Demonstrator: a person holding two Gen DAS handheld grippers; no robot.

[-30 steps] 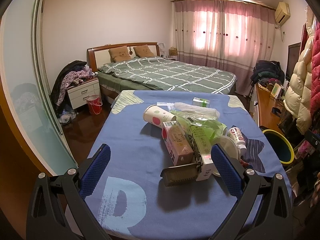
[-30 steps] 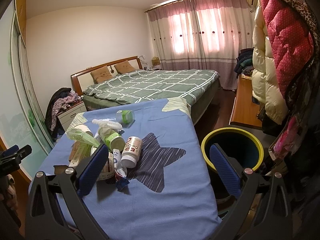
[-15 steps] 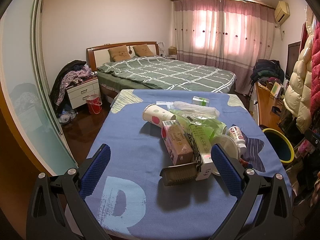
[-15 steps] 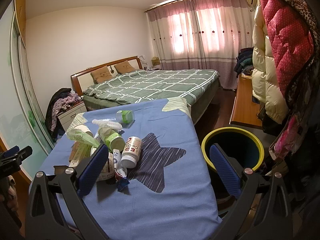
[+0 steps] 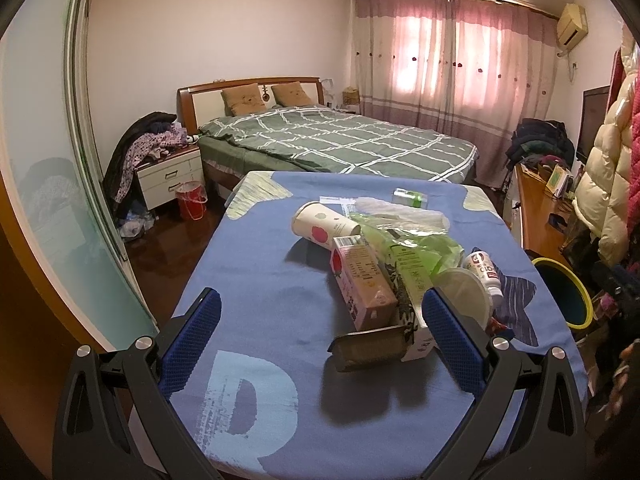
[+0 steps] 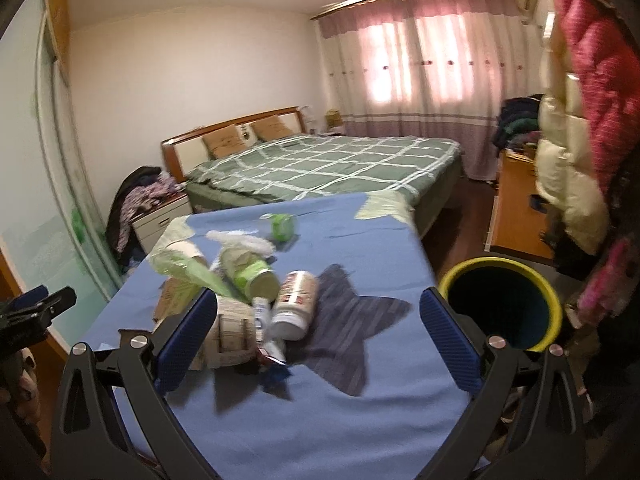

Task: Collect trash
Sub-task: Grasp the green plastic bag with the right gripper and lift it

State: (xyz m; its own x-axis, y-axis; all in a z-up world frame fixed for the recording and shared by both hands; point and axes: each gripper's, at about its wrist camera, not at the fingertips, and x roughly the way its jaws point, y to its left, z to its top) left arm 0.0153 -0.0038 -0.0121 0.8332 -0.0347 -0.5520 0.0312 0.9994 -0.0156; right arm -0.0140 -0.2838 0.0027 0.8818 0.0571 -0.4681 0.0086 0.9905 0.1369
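Both claws spread, nothing held: left claw [image 5: 320, 322], right claw [image 6: 318, 324]. White bottle [image 6: 294, 304] light, rigid, slippery; best pinched across mid-body.

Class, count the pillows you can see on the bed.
2: left pillow and right pillow, side by side against the headboard. More may be hidden under the quilt.

The left gripper [image 5: 320, 334] hung wide apart and empty over a blue table [image 5: 256, 272]. A cup [image 5: 322, 227], a pink carton [image 5: 362, 286], green wrappers [image 5: 416, 246] and a bottle [image 5: 484, 270] lay heaped together; a yellow-rimmed bin [image 5: 562, 294] stood beside the table.
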